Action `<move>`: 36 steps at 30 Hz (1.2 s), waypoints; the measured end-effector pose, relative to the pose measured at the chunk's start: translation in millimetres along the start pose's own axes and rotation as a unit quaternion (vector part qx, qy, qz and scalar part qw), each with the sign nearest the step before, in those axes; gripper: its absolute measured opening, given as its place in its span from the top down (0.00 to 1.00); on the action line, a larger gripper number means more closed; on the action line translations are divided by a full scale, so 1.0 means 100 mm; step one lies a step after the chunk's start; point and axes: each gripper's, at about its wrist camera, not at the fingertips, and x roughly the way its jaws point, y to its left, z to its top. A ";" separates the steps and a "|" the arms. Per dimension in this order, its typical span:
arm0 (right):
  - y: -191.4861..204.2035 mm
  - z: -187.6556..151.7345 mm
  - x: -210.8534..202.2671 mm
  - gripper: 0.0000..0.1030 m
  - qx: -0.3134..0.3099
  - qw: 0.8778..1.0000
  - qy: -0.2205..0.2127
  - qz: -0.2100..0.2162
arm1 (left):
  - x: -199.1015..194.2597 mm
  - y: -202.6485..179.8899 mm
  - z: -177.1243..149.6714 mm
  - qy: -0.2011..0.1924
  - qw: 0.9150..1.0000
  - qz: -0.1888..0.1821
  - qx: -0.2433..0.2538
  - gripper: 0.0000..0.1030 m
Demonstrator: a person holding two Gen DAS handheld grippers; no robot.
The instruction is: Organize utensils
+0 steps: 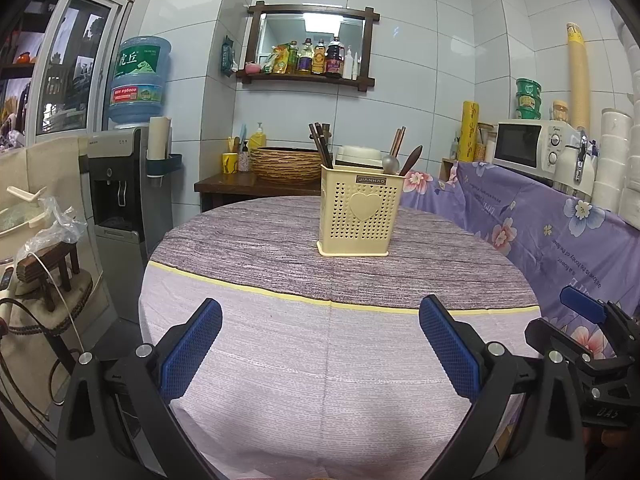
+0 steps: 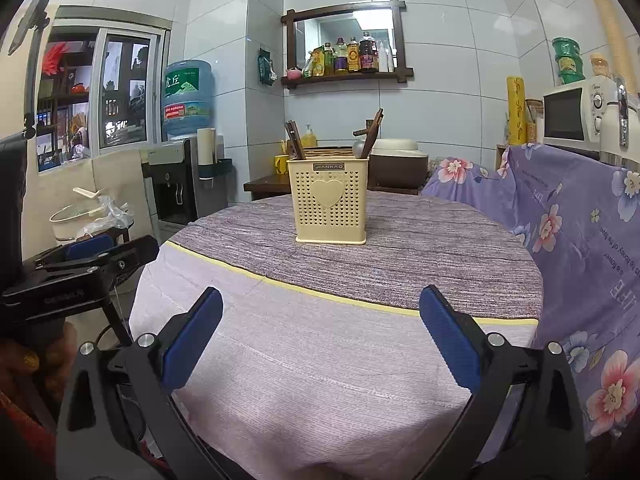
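Observation:
A cream perforated utensil holder (image 1: 358,213) with a heart on its front stands upright on the far half of the round table (image 1: 328,360). It holds dark chopsticks (image 1: 320,145), lighter chopsticks (image 1: 397,141), a metal spoon (image 1: 390,163) and a wooden spoon (image 1: 412,159). The holder also shows in the right wrist view (image 2: 329,202). My left gripper (image 1: 320,312) is open and empty, well short of the holder. My right gripper (image 2: 320,312) is open and empty too, near the table's front. Each gripper shows at the edge of the other's view.
A purple floral cloth (image 1: 560,236) covers furniture to the right, with a microwave (image 1: 528,148) behind it. A water dispenser (image 1: 120,184) stands to the left. A dark side table with a woven basket (image 1: 286,163) sits behind the round table.

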 end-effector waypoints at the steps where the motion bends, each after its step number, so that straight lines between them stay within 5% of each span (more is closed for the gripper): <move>1: 0.00 0.00 0.00 0.06 0.000 1.000 0.000 0.000 | 0.00 0.00 0.00 0.000 1.000 0.000 0.000 0.05; 36: 0.04 -0.06 0.03 0.06 -0.001 1.000 0.006 0.004 | 0.03 0.03 -0.04 0.006 1.000 -0.001 0.000 0.05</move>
